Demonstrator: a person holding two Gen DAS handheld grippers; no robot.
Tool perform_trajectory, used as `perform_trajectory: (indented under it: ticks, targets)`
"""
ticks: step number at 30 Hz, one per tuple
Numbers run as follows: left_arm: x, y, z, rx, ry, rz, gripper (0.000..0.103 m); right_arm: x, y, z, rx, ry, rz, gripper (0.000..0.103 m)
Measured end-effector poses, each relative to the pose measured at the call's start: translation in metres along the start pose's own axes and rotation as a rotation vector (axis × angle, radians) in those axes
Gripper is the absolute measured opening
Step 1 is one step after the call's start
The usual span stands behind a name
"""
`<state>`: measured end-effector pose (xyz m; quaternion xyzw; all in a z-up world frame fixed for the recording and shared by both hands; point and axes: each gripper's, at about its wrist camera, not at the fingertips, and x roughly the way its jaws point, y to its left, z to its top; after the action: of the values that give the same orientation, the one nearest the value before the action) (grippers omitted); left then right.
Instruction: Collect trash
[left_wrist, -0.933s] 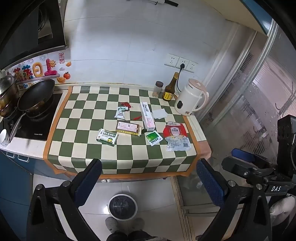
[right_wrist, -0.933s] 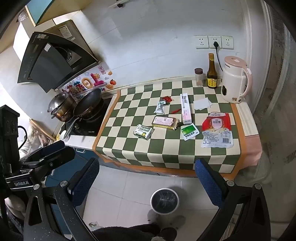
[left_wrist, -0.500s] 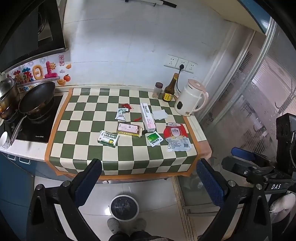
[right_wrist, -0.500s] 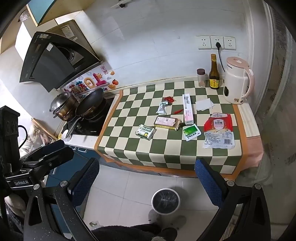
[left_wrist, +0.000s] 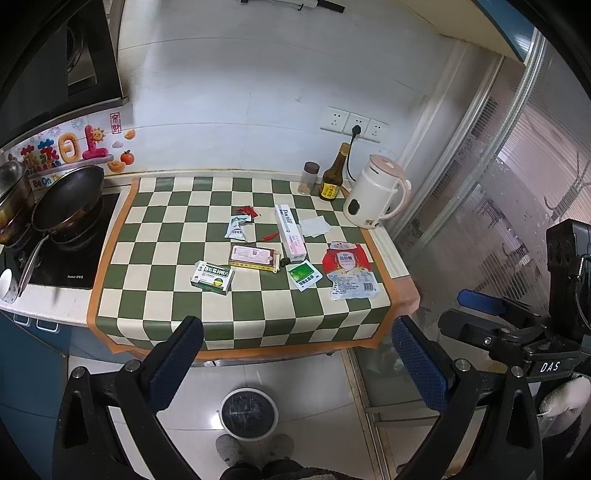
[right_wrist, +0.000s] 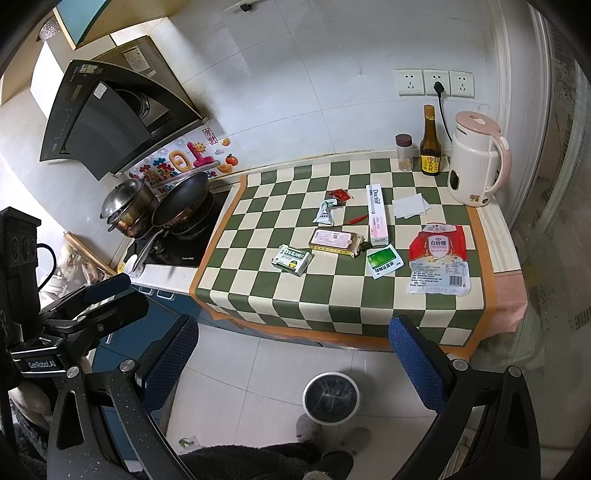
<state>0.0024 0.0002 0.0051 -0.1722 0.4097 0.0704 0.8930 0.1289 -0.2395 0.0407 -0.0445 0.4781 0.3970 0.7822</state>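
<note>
A: What sits nearest the left hand-held gripper (left_wrist: 295, 354)?

B: Its blue-padded fingers are spread wide apart with nothing between them. Below and just ahead stands the round trash bin (left_wrist: 248, 413) on the floor, likely set there so litter can drop straight off the counter (left_wrist: 258, 332) edge. The right hand-held gripper (right_wrist: 295, 350) hangs the same way, jaws apart and empty, with the bin (right_wrist: 331, 398) under it.

A: And the trash itself?

B: Farther ahead of both, well out of reach, scattered mid-counter on the checked cloth: a green medicine box (left_wrist: 212, 276), a pink flat pack (left_wrist: 253, 256), a green sachet (left_wrist: 304, 275), a red-and-white sugar bag (left_wrist: 351, 271), a long white carton (left_wrist: 290, 232), a torn pale wrapper (left_wrist: 236, 227), a red scrap (left_wrist: 248, 211) and a white paper square (left_wrist: 314, 226). Beyond those, against the wall, a kettle (left_wrist: 375, 197), sauce bottle (left_wrist: 332, 177) and spice jar (left_wrist: 308, 178), which I judge are keepers.

A: Anything changed from a moment ago?

B: The litter lies as it did; nothing is collected yet. In both views the counter has slid slightly lower in frame, so both grippers have shifted a little.
</note>
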Motion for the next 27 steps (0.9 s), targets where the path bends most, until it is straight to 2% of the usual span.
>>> perform_trajectory:
  ticks: [27]
  targets:
    - [-0.0014,-0.0009,0.0006,0.001,0.000,-0.006,0.103,0.0000,0.0016,-0.0007,-0.002,0.003,0.006,0.103]
